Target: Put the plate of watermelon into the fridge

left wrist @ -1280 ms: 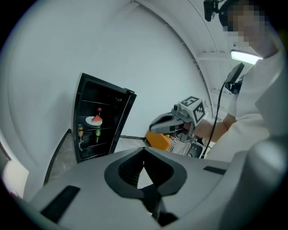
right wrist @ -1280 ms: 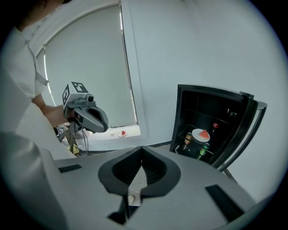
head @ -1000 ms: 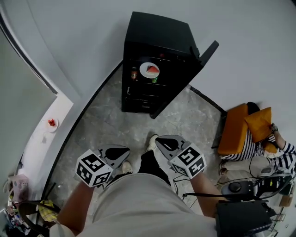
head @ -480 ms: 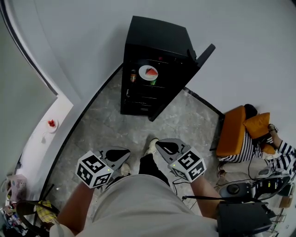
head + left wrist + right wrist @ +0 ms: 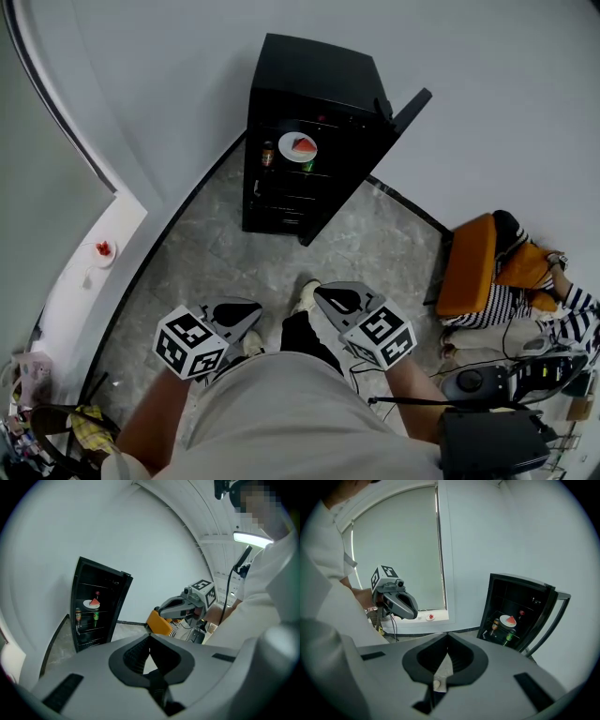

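A white plate with a red watermelon slice (image 5: 298,147) rests on an upper shelf inside the black fridge (image 5: 319,70), whose door (image 5: 410,105) stands open to the right. The plate (image 5: 92,603) also shows in the left gripper view, and the same plate (image 5: 508,621) in the right gripper view. My left gripper (image 5: 255,309) and right gripper (image 5: 321,292) hang near my waist, far from the fridge, over the stone floor. The left gripper (image 5: 150,637) is shut with nothing in it. The right gripper (image 5: 447,634) is shut and empty too.
Cans or bottles (image 5: 268,153) stand on the fridge shelves beside the plate. A window ledge (image 5: 80,281) at left carries a small plate with something red (image 5: 101,251). A person (image 5: 553,305) sits on the floor by an orange cushion (image 5: 473,262). Black equipment (image 5: 487,436) lies at bottom right.
The seated person's smaller orange cushion has sunk lower. The fridge sits slightly higher and further left in the head view. Both grippers stay shut and barely shift.
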Action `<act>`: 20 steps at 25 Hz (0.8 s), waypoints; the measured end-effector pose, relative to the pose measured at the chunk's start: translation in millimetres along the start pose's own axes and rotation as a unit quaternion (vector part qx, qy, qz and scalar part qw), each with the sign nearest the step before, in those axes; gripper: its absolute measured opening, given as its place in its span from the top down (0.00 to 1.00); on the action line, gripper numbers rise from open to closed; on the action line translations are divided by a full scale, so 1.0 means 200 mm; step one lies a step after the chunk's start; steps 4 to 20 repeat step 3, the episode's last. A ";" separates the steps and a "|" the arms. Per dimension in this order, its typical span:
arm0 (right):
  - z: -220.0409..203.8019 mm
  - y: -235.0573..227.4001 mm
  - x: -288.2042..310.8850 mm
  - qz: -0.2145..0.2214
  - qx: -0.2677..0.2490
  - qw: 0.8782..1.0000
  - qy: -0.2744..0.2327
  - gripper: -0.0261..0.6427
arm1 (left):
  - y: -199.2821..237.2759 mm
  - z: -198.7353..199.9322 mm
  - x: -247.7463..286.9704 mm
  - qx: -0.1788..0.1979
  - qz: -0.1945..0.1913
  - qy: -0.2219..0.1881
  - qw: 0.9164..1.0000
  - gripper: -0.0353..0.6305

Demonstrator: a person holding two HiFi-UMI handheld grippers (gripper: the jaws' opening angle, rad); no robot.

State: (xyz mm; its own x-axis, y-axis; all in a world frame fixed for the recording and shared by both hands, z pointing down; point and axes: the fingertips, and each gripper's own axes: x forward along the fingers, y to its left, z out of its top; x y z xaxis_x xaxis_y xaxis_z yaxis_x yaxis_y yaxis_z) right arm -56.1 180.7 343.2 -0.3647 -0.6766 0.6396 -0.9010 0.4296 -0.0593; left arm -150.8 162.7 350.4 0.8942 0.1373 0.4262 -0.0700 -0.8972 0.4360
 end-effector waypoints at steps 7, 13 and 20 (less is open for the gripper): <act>-0.01 0.01 -0.02 -0.001 0.001 1.000 0.001 0.94 | -0.02 -0.02 0.00 -0.002 0.000 0.003 1.000 0.93; -0.01 0.01 -0.02 -0.001 0.001 1.000 0.001 0.94 | -0.02 -0.02 0.00 -0.002 0.000 0.003 1.000 0.93; -0.01 0.01 -0.02 -0.001 0.001 1.000 0.001 0.94 | -0.02 -0.02 0.00 -0.002 0.000 0.003 1.000 0.93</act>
